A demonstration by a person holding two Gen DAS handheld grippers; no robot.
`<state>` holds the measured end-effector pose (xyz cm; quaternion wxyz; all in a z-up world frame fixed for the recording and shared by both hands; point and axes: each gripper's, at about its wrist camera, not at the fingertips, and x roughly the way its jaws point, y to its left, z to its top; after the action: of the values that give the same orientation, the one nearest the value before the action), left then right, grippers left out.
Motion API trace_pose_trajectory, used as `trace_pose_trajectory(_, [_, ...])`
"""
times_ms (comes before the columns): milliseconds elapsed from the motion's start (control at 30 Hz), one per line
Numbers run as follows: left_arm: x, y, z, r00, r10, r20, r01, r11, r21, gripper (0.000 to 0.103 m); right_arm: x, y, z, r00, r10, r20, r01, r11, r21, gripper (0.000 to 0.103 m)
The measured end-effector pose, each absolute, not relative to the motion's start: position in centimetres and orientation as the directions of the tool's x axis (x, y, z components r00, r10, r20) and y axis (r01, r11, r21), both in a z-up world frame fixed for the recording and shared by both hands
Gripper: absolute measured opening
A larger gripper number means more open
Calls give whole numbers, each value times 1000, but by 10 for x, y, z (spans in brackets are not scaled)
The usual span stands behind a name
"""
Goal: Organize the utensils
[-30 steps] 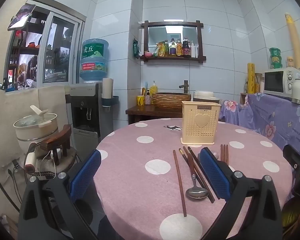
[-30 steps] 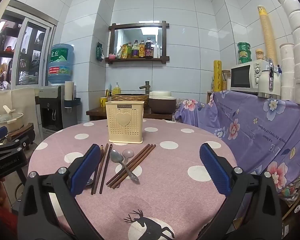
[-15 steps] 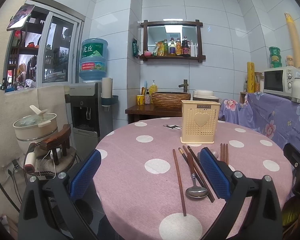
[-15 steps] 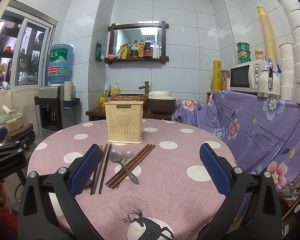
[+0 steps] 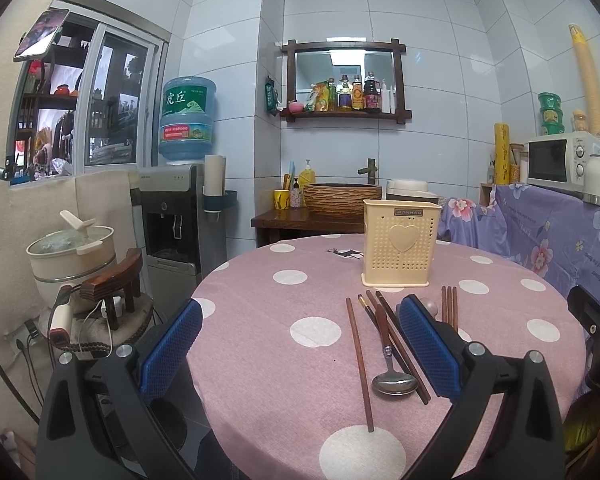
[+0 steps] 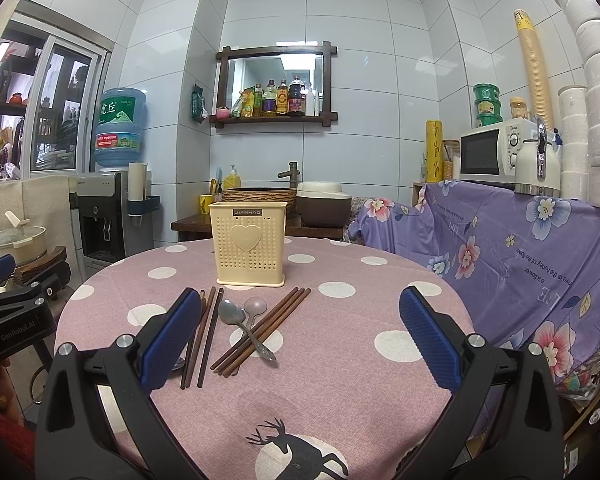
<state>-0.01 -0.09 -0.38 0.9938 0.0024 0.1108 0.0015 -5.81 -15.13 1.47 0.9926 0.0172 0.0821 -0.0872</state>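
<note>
A cream perforated utensil basket [image 6: 249, 242] [image 5: 398, 242] with a heart on its front stands upright on the round pink polka-dot table [image 6: 340, 380]. In front of it lie brown chopsticks [image 6: 262, 330] [image 5: 359, 362], a metal spoon [image 6: 244, 330] and a pale spoon [image 6: 255, 306]. In the left wrist view a steel spoon [image 5: 392, 376] lies among chopsticks. My right gripper [image 6: 300, 340] hovers open over the near table, with nothing between its fingers. My left gripper [image 5: 300, 344] is open and empty at the table's left edge; its right finger hides some utensils.
A purple floral cloth [image 6: 520, 248] covers a counter with a microwave [image 6: 496, 152] at the right. A water dispenser [image 5: 176, 216] and a pot [image 5: 72, 248] on a stool stand left. Behind the table is a wooden stand with a woven basin [image 5: 342, 198].
</note>
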Motion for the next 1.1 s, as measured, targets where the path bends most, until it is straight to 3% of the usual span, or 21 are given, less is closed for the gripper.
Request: trace_pose_trajectory(1100, [0, -1, -5, 975, 4, -223, -3, 1000, 6, 98, -61, -149, 18, 971, -170, -167, 176, 984, 23, 98])
